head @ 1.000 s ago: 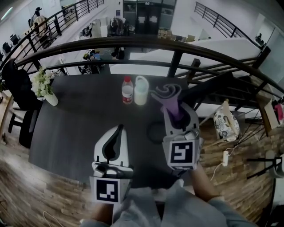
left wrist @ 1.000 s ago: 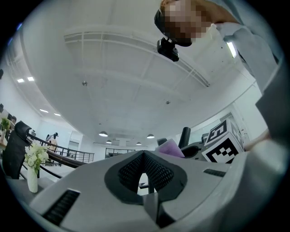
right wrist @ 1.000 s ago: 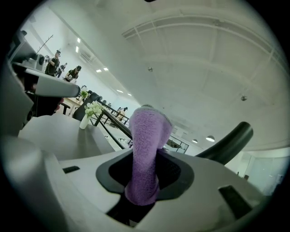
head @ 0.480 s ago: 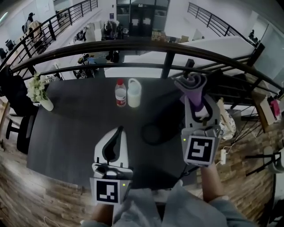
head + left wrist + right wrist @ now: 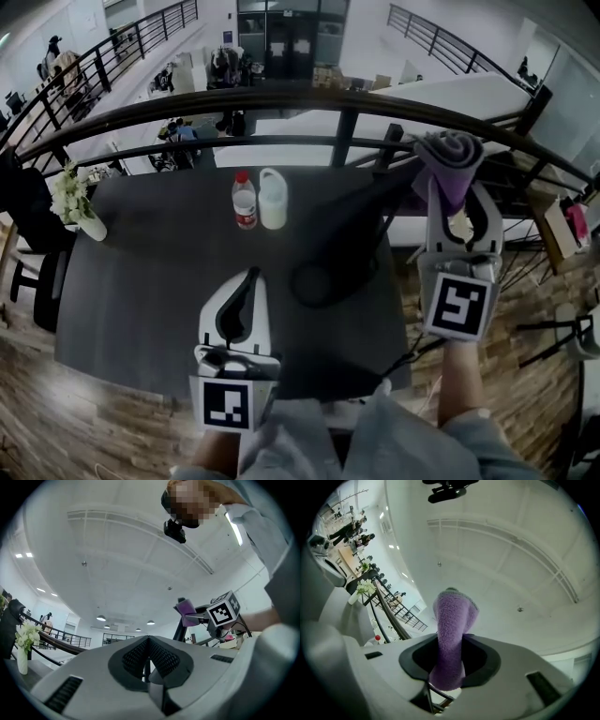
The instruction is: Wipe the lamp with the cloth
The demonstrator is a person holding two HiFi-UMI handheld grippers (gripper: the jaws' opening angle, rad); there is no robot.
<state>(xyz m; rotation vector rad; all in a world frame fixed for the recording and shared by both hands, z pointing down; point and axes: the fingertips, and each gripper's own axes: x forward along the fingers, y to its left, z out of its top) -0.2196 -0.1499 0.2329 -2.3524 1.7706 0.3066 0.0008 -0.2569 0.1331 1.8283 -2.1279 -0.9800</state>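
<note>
Right hand-held gripper (image 5: pixel 456 202) clamped on purple cloth (image 5: pixel 451 159) | left hand-held gripper (image 5: pixel 149 641) jaws together, empty | black lamp (image 5: pixel 361 223) just left-below cloth | risk: hard swipe tips lamp off counter (image 5: pixel 150 262) edge

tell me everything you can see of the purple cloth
The purple cloth is fuzzy, fleece-like, with a greyish rim, bunched into a thick roll. The right gripper is shut on its lower part; the rest sticks out past the jaws. It is held in the air, past the far right corner of the dark table.
</note>
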